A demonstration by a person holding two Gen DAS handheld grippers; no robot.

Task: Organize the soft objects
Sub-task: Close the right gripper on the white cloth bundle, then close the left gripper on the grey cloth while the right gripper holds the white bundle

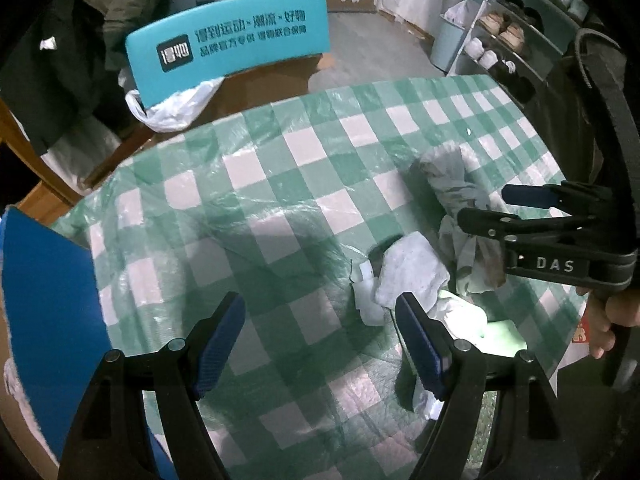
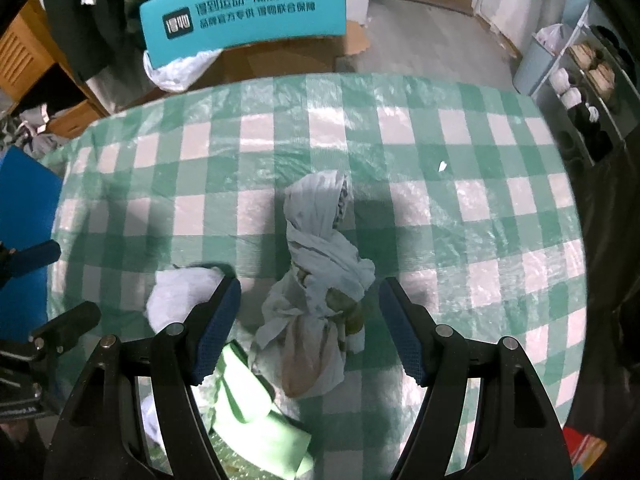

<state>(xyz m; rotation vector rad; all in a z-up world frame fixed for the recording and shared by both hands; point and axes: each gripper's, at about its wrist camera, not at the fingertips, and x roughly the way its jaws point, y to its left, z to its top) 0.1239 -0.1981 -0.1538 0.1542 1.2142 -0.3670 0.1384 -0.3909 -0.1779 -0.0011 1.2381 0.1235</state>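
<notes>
A twisted, knotted pale grey cloth lies on the green-and-white checked table; it also shows in the left wrist view. A small white-grey cloth lies to its left, also in the left wrist view. A light green folded cloth lies nearest me, bright in the left wrist view. My right gripper is open, straddling the knotted cloth's near end just above it. My left gripper is open and empty over bare table, left of the cloths. The right gripper also shows in the left wrist view.
A teal chair back with white lettering stands beyond the table's far edge, with a white plastic bag under it. A blue board is at the left. A shoe rack stands at the right. Dark coats hang at the back left.
</notes>
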